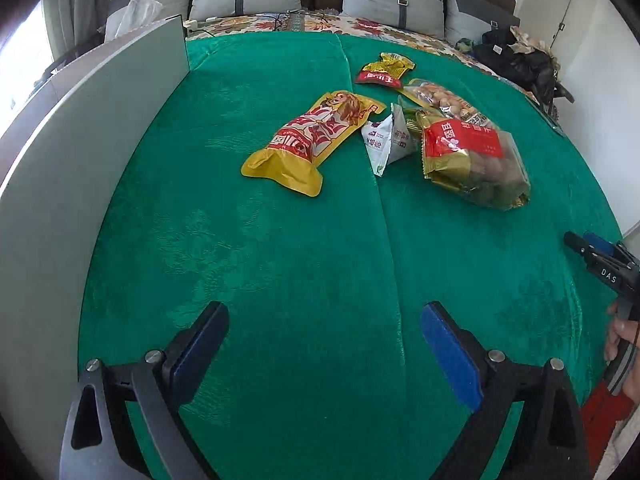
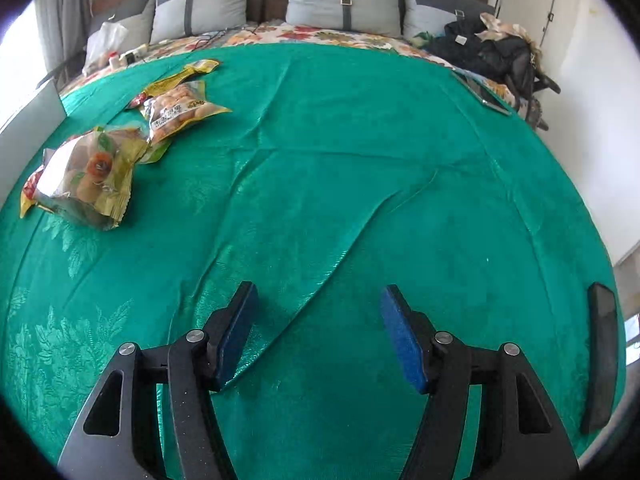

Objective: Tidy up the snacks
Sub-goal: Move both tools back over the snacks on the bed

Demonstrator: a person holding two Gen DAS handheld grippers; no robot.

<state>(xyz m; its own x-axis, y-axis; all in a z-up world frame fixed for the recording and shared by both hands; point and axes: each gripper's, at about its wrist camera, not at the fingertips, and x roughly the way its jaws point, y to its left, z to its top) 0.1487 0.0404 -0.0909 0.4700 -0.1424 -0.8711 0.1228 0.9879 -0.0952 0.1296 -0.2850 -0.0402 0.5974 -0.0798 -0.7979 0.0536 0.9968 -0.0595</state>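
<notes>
- Left wrist view has the left gripper [image 1: 324, 344] spread wide with nothing between its blue pads, hovering over the wrinkled green velvet bedcover [image 1: 280, 240]
- straight ahead of that claw, a bit left of centre, lies the long yellow-and-red foil packet with a cartoon lion [image 1: 310, 140], flat and apart from the others, so I'd guess it's the easiest first grab
- ahead and to the right of the claw the rest is bunched up: a small white crinkled sachet [image 1: 386, 140] touching a bulky clear bag with a red label and brownish round snacks [image 1: 474, 160], behind it a clear bag of pale nut-like pieces [image 1: 440, 100], and farthest off a small yellow-and-red pouch [image 1: 384, 70]
- a tall grey flat panel [image 1: 100, 120] stands left of the claw, might be the wall of a box, can't tell
- right gripper [image 2: 316, 332] is also wide apart and empty, and from its camera the snack pile sits far ahead-left, so it has a longer reach
- tip for the pickup, just my take: come in low across the lion packet's narrow width and pinch near the middle, since slick foil can slide out of a corner grip
- watch the cloth folds so a pad doesn't snag fabric with the packet
</notes>
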